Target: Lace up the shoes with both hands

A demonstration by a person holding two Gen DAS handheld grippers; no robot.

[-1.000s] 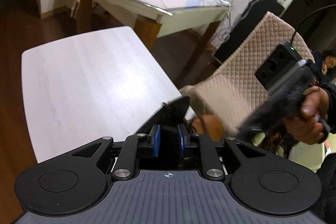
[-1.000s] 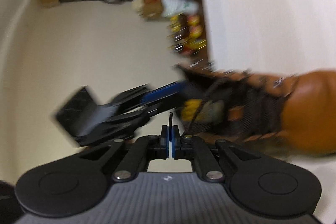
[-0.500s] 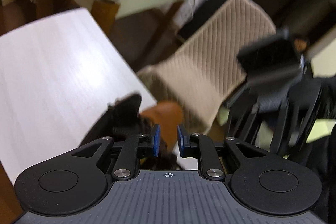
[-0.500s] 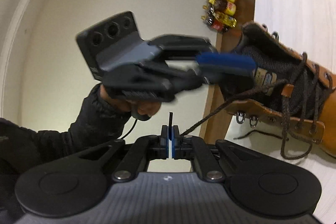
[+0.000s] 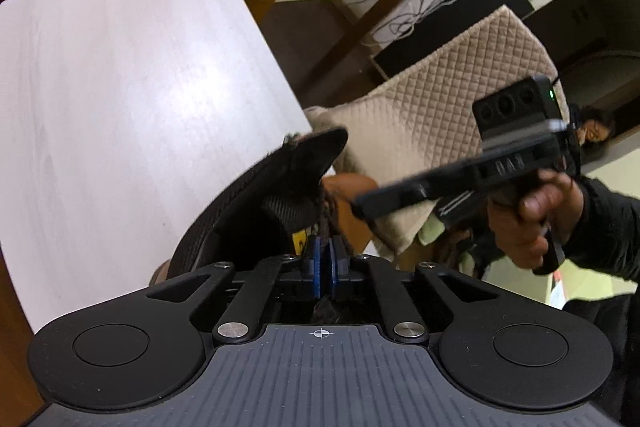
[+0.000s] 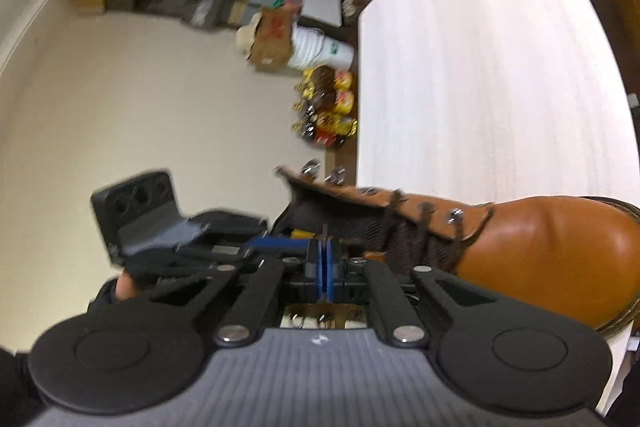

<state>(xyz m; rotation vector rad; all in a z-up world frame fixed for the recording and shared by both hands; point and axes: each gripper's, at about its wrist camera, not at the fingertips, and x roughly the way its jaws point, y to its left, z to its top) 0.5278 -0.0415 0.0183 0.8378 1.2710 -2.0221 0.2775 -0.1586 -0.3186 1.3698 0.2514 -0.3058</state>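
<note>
The table [image 6: 500,75] bears the boot [image 6: 532,251] at its near edge, long axis running rightward from the right gripper [image 6: 324,259], toe away, open collar toward both grippers. Right gripper is pressed together on the lace [image 6: 325,233]; left gripper [image 5: 322,261] is nearly closed at the collar, apparently pinching lace. Half a second ago the left was spread and the right pulled back.

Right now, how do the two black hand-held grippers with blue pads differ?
The left gripper shows a slim gap between its pads, brown lace running into it; the right gripper has pads nearly touching around a lace tip. The left points over the black mesh tongue; the right along the tan leather boot. Both grip lace.
</note>
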